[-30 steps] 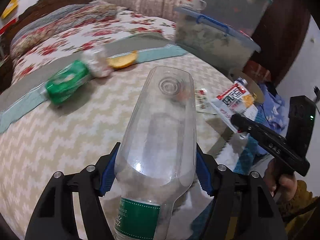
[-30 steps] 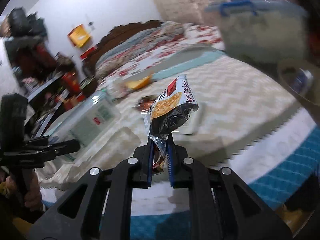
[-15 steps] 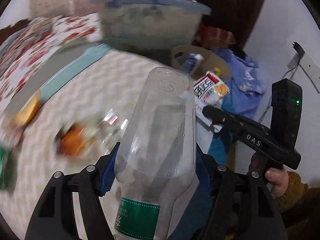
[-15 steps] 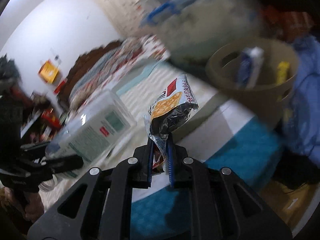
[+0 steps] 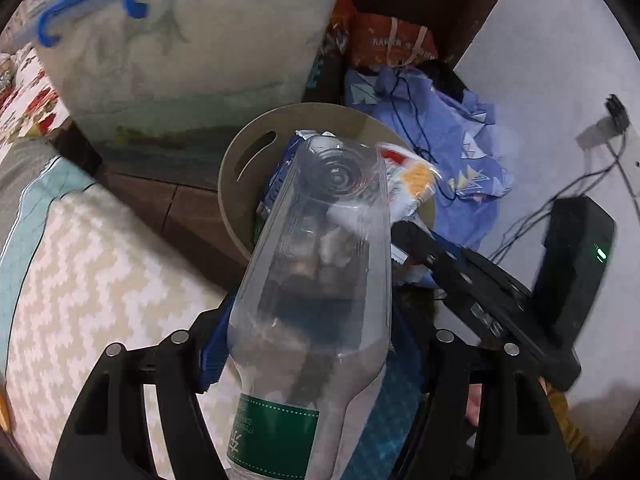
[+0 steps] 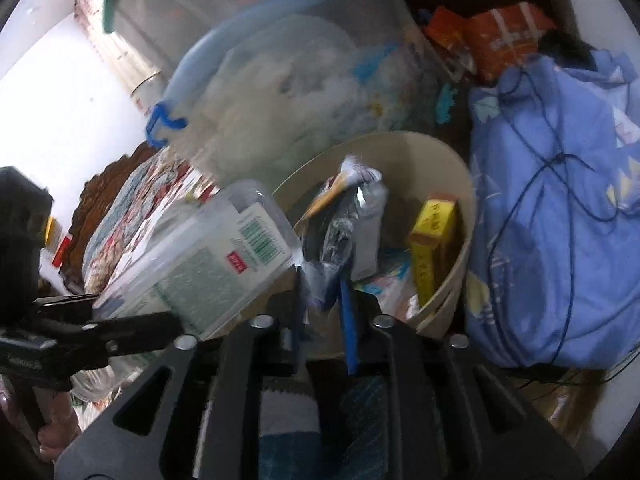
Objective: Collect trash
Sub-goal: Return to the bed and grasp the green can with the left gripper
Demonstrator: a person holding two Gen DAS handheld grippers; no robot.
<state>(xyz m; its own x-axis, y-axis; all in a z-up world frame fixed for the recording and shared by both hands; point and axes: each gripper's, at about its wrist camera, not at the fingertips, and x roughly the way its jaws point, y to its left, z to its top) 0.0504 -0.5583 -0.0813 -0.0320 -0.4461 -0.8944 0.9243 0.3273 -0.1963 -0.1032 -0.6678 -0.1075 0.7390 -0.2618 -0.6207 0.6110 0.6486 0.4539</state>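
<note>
A clear plastic bottle (image 5: 316, 280) with a green label lies base-forward between the fingers of my left gripper (image 5: 308, 340), right above the beige round bin (image 5: 240, 168). The left jaws are opening; the blue pad (image 5: 212, 356) stands just off the bottle's side. My right gripper (image 6: 323, 292) is at the bin's (image 6: 440, 152) near rim, its jaws opening. The snack wrapper (image 6: 348, 216) tips forward into the bin, its tail loose between the pads. From the left wrist view, the right gripper (image 5: 404, 240) and wrapper (image 5: 408, 184) are just right of the bottle.
The bin holds a yellow box (image 6: 434, 224) and other wrappers. Behind it stands a clear storage tub (image 5: 192, 40) with a blue lid. A blue cloth bundle (image 6: 560, 220) lies to its right, and orange bags (image 5: 392, 36) are beyond. The chevron bed cover (image 5: 80, 280) is at the left.
Both grippers swung from over the bed to the bin beside it. The right jaws parted and the wrapper tipped forward out of their grip. The left jaws widened around the bottle.
</note>
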